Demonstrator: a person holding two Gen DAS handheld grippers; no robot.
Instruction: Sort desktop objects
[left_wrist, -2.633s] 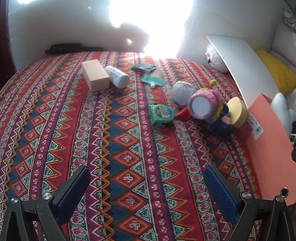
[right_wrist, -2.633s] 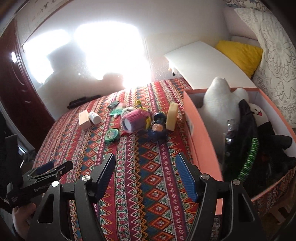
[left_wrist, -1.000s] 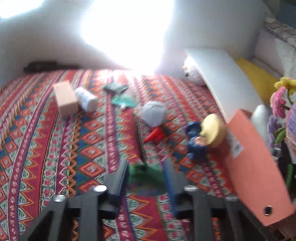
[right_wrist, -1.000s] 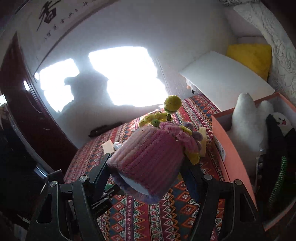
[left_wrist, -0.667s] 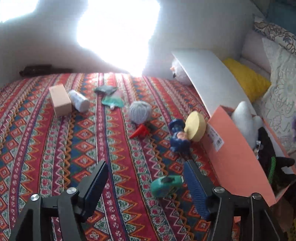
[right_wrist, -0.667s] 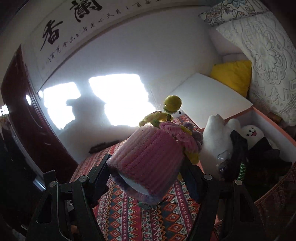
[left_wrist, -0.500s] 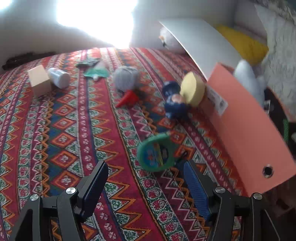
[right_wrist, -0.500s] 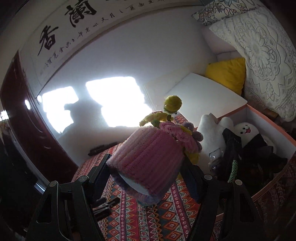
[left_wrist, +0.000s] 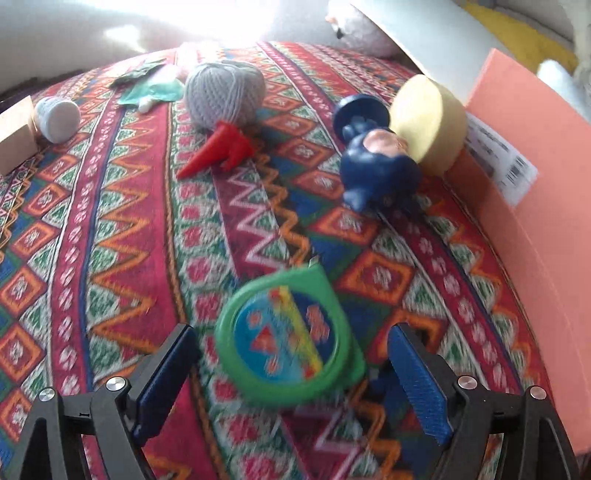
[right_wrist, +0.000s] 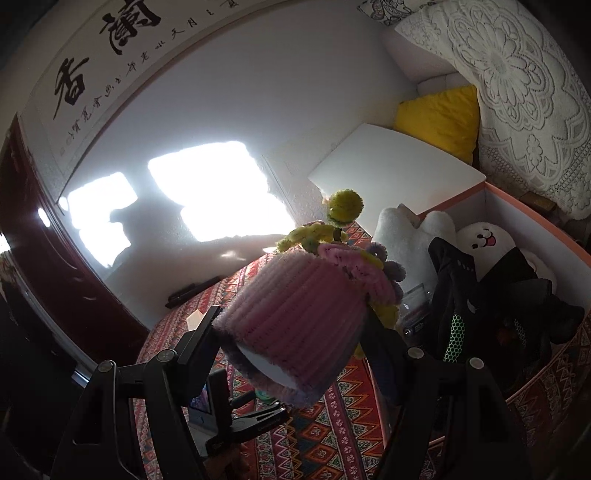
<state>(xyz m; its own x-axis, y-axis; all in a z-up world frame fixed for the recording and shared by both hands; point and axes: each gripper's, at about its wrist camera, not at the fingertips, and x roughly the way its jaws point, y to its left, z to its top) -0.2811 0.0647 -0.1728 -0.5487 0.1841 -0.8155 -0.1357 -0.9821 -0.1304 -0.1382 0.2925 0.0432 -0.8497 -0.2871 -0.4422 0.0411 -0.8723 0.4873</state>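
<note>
A green round tape measure (left_wrist: 284, 339) with a blue face lies blurred on the patterned cloth. It sits between the fingers of my left gripper (left_wrist: 291, 373), which is open with gaps on both sides. My right gripper (right_wrist: 295, 343) is shut on a pink knitted flower pot (right_wrist: 295, 317) with yellow and purple pipe-cleaner flowers. It holds the pot in the air, left of the orange box (right_wrist: 535, 218). On the cloth lie a grey yarn ball (left_wrist: 225, 92), a red cone (left_wrist: 218, 149), a blue figurine (left_wrist: 373, 162) and a yellow disc (left_wrist: 428, 122).
The orange box wall (left_wrist: 535, 184) stands close on the right of the tape measure. Inside the box are white plush toys (right_wrist: 487, 236) and a black garment (right_wrist: 461, 288). A white bottle (left_wrist: 57, 114), tan block (left_wrist: 14, 136) and teal packet (left_wrist: 151, 88) lie far left.
My left gripper let go of the tape measure near the box and has dropped closer over it. My right gripper lifted the pink pot and carried it up beside the box.
</note>
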